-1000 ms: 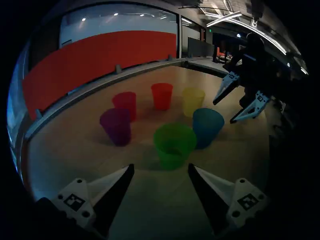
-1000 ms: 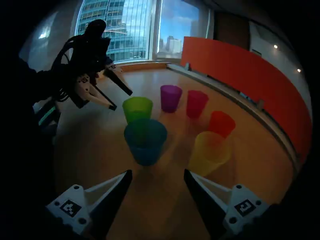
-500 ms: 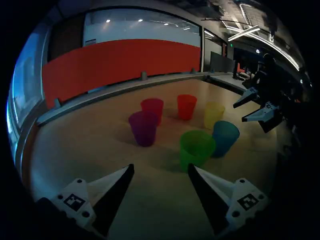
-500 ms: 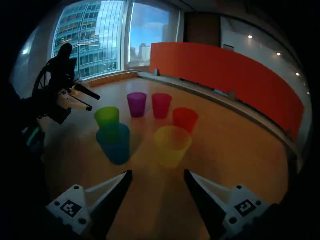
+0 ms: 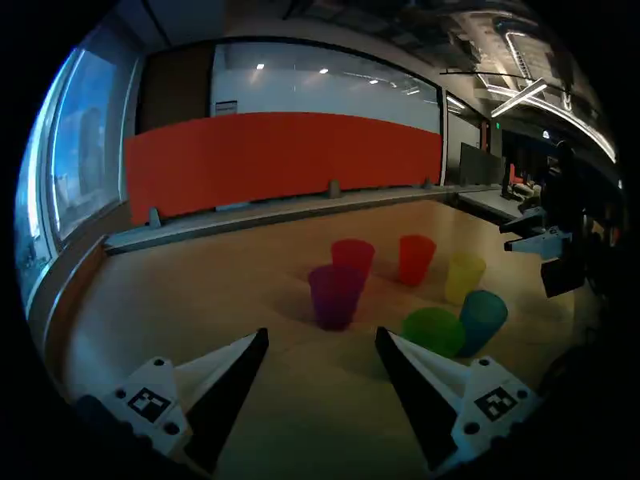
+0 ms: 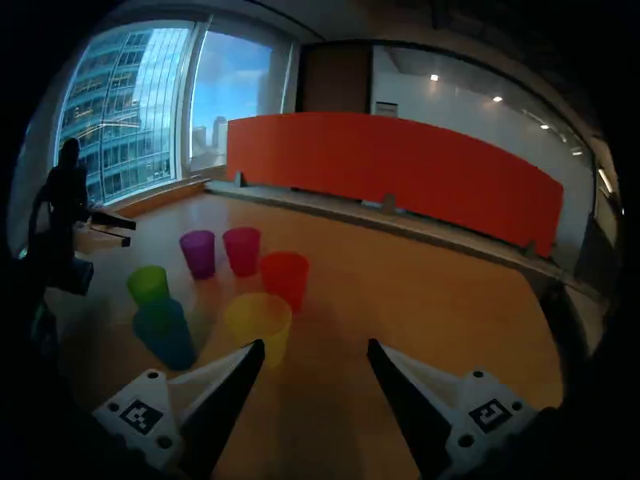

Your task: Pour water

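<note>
Six translucent plastic cups stand in a cluster on the wooden table. The left gripper view has purple (image 5: 334, 296), pink (image 5: 353, 258), red (image 5: 416, 258), yellow (image 5: 465, 277), blue (image 5: 482, 318) and green (image 5: 433, 330). My left gripper (image 5: 320, 352) is open and empty, short of the purple and green cups. The right gripper (image 5: 534, 237) hovers beyond the blue cup. The right gripper view has purple (image 6: 198, 253), pink (image 6: 242, 250), red (image 6: 284, 278), yellow (image 6: 258, 322), green (image 6: 148, 284) and blue (image 6: 165, 332). My right gripper (image 6: 314, 360) is open and empty, beside the yellow cup. The left gripper (image 6: 110, 224) hangs at far left.
A long orange partition (image 5: 280, 156) runs along the table's far edge (image 5: 264, 214). Tall windows (image 6: 144, 112) stand beyond the table's end. Bare wooden tabletop (image 6: 416, 296) stretches to the right of the cups in the right gripper view.
Both grippers have drawn back and swung away from the cups. The cluster looks smaller, drifting right in the left gripper view and left in the right gripper view. Both grippers stay open.
</note>
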